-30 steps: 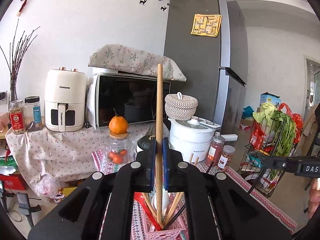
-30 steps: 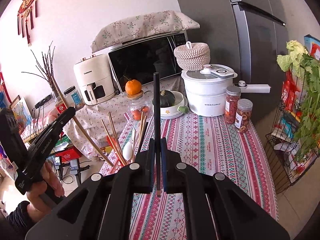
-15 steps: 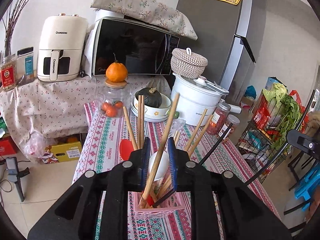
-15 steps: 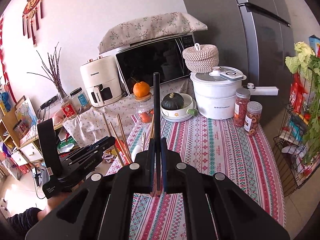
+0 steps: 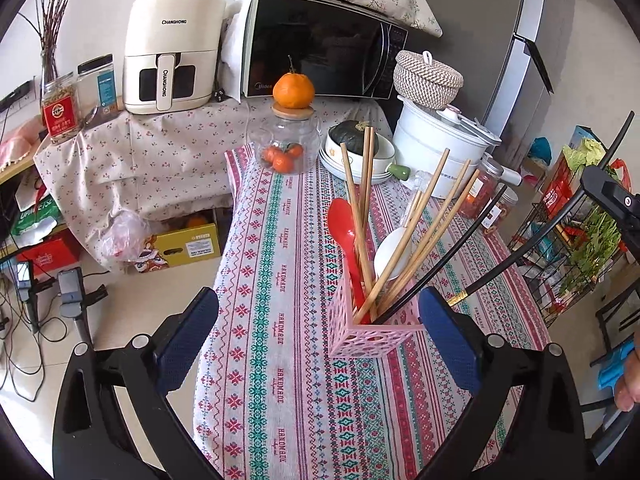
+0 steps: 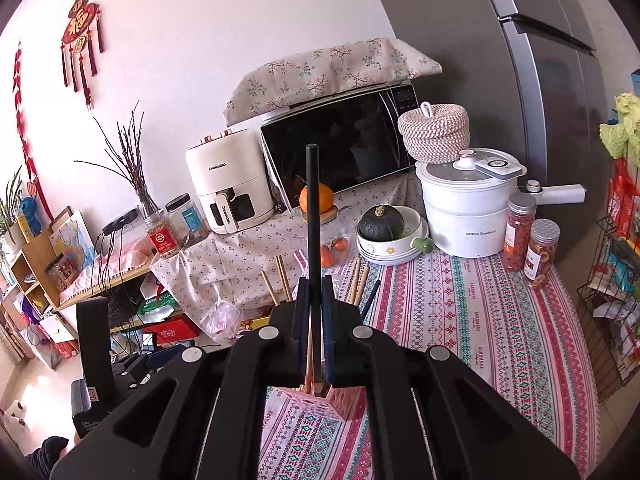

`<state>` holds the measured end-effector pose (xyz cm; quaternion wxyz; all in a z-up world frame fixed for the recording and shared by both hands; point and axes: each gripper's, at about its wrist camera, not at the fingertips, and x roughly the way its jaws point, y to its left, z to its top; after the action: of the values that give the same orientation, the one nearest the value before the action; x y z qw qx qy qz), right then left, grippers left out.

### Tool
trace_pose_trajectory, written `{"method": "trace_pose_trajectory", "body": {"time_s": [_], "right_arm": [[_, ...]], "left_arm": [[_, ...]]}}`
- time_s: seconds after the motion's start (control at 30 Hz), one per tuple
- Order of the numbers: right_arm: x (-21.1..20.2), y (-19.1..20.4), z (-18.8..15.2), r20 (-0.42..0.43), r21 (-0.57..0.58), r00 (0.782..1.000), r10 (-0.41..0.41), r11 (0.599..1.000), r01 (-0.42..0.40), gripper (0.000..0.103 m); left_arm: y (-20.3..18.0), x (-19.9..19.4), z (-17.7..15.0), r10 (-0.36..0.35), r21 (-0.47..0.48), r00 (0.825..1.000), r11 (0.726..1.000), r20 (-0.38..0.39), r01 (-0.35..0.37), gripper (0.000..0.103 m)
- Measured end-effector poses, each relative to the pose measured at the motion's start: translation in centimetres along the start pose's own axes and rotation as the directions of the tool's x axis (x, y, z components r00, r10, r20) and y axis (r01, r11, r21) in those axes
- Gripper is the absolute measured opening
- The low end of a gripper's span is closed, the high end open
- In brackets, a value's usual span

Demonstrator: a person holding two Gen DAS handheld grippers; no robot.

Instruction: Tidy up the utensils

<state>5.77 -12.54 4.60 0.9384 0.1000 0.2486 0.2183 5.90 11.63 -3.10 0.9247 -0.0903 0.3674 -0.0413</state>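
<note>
A pink perforated holder stands on the patterned tablecloth and holds several wooden chopsticks, a red spoon, a white spoon and a black chopstick. My left gripper is open and empty, its jaws wide on either side of the holder. My right gripper is shut on another black chopstick, held upright just above the holder. That chopstick also shows at the right of the left wrist view.
Behind the holder stand a glass jar with oranges, a bowl with a dark squash, a white cooker and two spice jars. An air fryer and microwave sit further back. A wire rack stands right.
My left gripper let go of the wooden chopstick into the holder, opened wide and tilted down. My right gripper carried the black chopstick over the holder.
</note>
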Motion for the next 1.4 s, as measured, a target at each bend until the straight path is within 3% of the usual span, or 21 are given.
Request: {"method": "trace_pose_trajectory", "body": {"time_s": [0.23, 0.37, 0.4, 0.47, 0.6, 0.67, 0.77, 0.9, 1.03, 1.23, 1.4], "right_arm": [[3.0, 1.3, -0.8, -0.045, -0.047, 0.998, -0.047, 0.998, 0.045, 0.006], [4.4, 1.1, -1.4, -0.085, -0.04, 0.996, -0.034, 0.999, 0.03, 0.009], [4.5, 0.9, -1.4, -0.088, -0.032, 0.996, -0.029, 0.999, 0.027, 0.013], [4.1, 0.5, -1.4, -0.08, -0.012, 0.997, -0.018, 1.0, 0.017, 0.04], [2.1, -0.4, -0.9, -0.043, -0.006, 0.999, -0.028, 1.0, 0.028, 0.063], [0.9, -1.1, -0.9, -0.029, -0.016, 0.997, -0.065, 0.998, 0.064, 0.08], [-1.0, -2.2, -1.0, -0.022, -0.033, 0.99, -0.14, 0.99, 0.139, 0.095], [-3.3, -3.6, -1.5, -0.034, -0.065, 0.965, -0.258, 0.965, 0.256, 0.096], [-5.1, -4.6, -2.2, -0.077, -0.087, 0.948, -0.31, 0.949, 0.303, 0.096], [-6.8, -4.8, -3.7, -0.115, -0.109, 0.94, -0.32, 0.945, 0.309, 0.096], [-6.5, -4.4, -4.5, -0.139, -0.143, 0.935, -0.325, 0.941, 0.306, 0.096]], "left_arm": [[1.0, -0.1, 0.0, 0.009, -0.018, 1.0, 1.0, -0.011, -0.009, 0.096], [1.0, -0.3, 0.1, 0.011, -0.018, 1.0, 1.0, -0.006, -0.011, 0.096], [0.9, -0.4, 0.1, 0.01, -0.015, 1.0, 1.0, -0.005, -0.01, 0.096], [0.8, -0.6, 0.1, 0.012, -0.011, 1.0, 1.0, -0.003, -0.012, 0.096], [0.5, -1.2, 0.0, 0.026, -0.015, 1.0, 1.0, 0.004, -0.026, 0.096], [0.1, -1.6, 0.0, 0.03, -0.023, 1.0, 0.999, 0.004, -0.03, 0.096], [-0.6, -2.2, -0.1, 0.052, -0.037, 0.999, 0.998, -0.015, -0.053, 0.096], [-2.2, -3.3, -0.4, 0.088, -0.034, 0.996, 0.995, -0.035, -0.089, 0.096], [-4.6, -4.6, -0.9, 0.136, 0.016, 0.991, 0.991, -0.009, -0.136, 0.096], [-7.6, -6.5, -1.8, 0.146, 0.069, 0.987, 0.986, 0.071, -0.151, 0.096], [-9.1, -6.4, -2.2, 0.14, 0.099, 0.986, 0.984, 0.088, -0.149, 0.096]]}}
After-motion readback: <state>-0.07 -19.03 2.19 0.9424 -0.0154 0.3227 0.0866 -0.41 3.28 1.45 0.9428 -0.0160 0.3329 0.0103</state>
